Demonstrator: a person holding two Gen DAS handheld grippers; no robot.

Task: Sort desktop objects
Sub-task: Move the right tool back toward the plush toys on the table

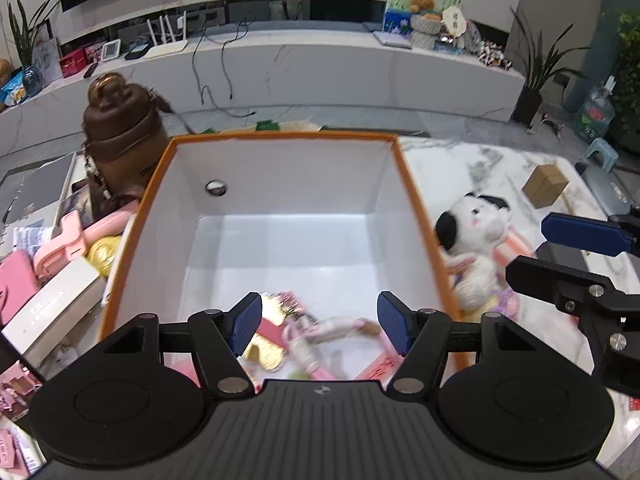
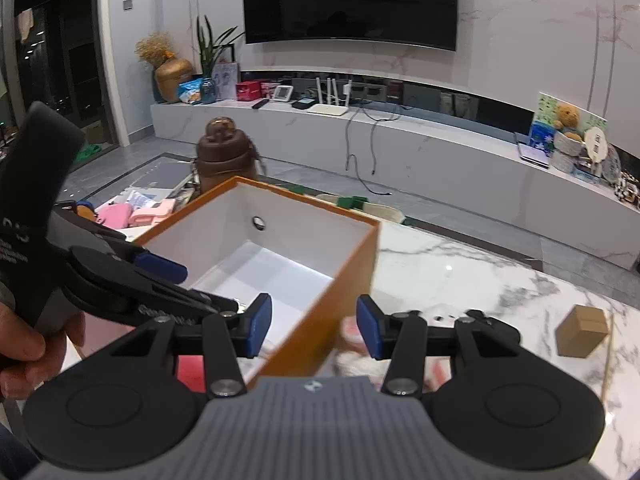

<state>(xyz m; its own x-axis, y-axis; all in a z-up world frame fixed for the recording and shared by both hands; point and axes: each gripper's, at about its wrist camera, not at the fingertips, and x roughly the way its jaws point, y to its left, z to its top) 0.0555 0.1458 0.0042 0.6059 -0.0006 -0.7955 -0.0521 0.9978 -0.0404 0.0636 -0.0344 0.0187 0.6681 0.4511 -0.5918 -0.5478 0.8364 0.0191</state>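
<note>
Left gripper [image 1: 319, 322] hangs over the near end of the orange-rimmed box [image 1: 416, 200], jaws wide apart, nothing between the pads; directly below it, on the box floor, lie pink and gold items [image 1: 304, 336], blurred, kind unclear; right gripper [image 2: 314, 326] straddles the box's near right corner, jaws partly apart, empty, no pad touching the wall; plush dog [image 1: 476, 248] lies just outside the box's right wall, long axis roughly along that wall, nearer the right gripper; judged next pick; farther right of the box, a small cardboard box [image 2: 584, 332]; behind the box's left corner, a brown bottle [image 1: 120, 128].
</note>
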